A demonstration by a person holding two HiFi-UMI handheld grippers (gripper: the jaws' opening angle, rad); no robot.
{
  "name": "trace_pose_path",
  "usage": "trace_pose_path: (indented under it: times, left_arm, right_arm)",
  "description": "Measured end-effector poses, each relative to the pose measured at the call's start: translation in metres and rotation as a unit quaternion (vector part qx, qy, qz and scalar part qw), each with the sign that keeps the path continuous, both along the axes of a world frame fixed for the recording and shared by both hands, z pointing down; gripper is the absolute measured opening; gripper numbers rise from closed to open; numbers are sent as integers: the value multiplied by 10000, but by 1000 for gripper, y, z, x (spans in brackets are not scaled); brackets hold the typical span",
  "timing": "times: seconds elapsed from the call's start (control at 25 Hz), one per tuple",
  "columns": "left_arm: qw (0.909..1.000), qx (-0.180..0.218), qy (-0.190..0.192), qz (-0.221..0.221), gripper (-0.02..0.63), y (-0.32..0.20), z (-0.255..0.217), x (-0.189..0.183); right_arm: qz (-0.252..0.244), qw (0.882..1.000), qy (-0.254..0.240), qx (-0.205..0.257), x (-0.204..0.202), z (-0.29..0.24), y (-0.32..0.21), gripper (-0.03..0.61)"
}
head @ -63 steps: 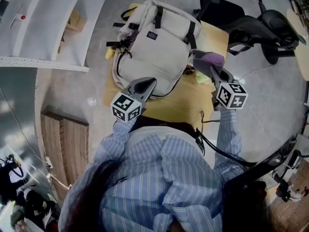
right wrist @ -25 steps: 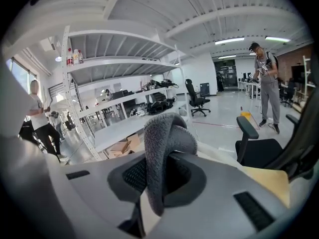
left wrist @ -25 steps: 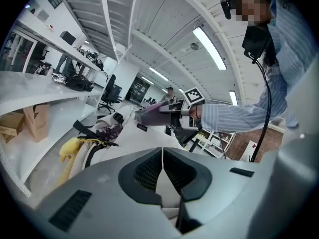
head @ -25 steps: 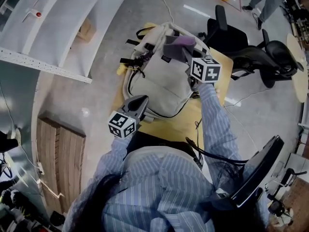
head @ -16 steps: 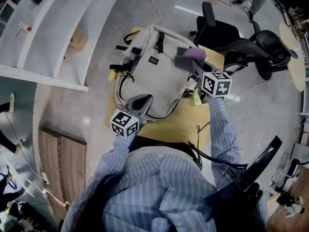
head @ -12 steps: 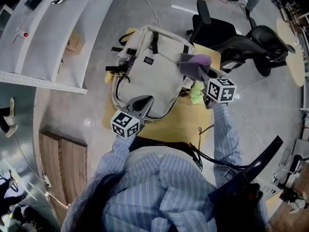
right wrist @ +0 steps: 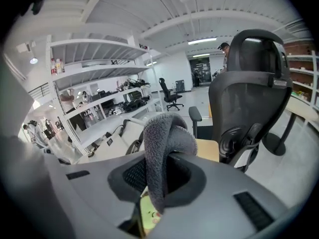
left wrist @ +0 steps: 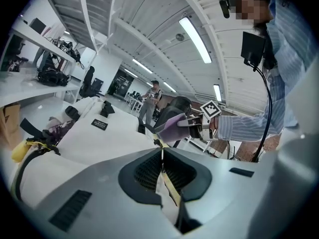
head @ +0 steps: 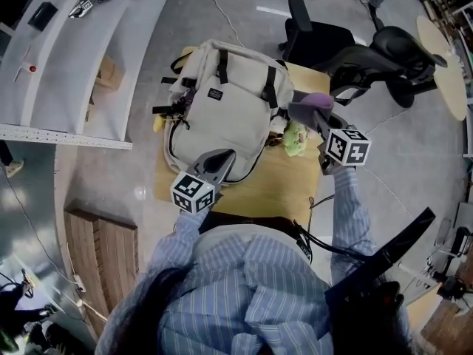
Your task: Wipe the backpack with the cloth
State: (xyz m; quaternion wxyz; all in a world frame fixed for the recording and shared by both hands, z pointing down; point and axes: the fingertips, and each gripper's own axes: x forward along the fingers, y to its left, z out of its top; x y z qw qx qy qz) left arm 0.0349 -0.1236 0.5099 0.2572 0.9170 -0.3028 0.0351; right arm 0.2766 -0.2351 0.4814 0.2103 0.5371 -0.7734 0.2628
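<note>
A cream backpack point(head: 222, 113) lies flat on the wooden table point(head: 277, 187); it also fills the left gripper view point(left wrist: 99, 138). My left gripper point(head: 219, 157) rests at the backpack's near bottom edge, its jaws shut with pale backpack fabric pinched between them. My right gripper point(head: 309, 115) hovers just off the backpack's right side, shut on a purple-grey cloth point(head: 313, 100). The folded cloth point(right wrist: 167, 138) bulges out above the jaws in the right gripper view. From the left gripper view, the cloth point(left wrist: 172, 128) hangs in the air beyond the backpack.
A small green soft thing point(head: 294, 137) lies on the table between the backpack and the right gripper. Two black office chairs point(head: 319, 39) point(head: 395, 50) stand behind the table. White shelving point(head: 66, 65) runs along the left. People stand far off.
The right gripper carried the cloth from the backpack's upper part rightward and toward me, off the backpack's right side. The left gripper stayed at the bottom edge.
</note>
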Motion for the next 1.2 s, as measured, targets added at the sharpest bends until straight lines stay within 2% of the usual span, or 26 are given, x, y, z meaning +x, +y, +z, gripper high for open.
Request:
trace_pose_path:
  times: [0.2,0.44,0.68,0.84,0.92,1.0,1.2]
  left_arm:
    - [9999,-7,73,-134,12,-1,-1,0]
    - [9992,4,199,-339,12,-8,-5,-6]
    - [9980,-5,283,-557,12,-17,-4,-21]
    - [9979,10,275,-586,12,-15,-7,-30]
    - [9977,-9,245,-628,12,-13,-6,-37]
    - [9973,-38,233,-689,12,-12,-4,-45]
    - [9962,-109,218,-837,12,-17,2,-62]
  right_arm:
    - [-498,9972,-220,521,-42,-50,-30,41]
    - [-1251,9863,-384,1008,-129,-88,-91,41]
    - [-1698,9789,-550,998,-229,-72,-149,41]
    - [-1622,9795,-931,742,-275,-55,-177,41]
    - [-1477,9817,-1067,550,-285,-44,-186,41]
    - [-1378,9844,-1003,432,-282,-34,-190,41]
    - [-1234,9889,-781,291,-244,-15,-180,41]
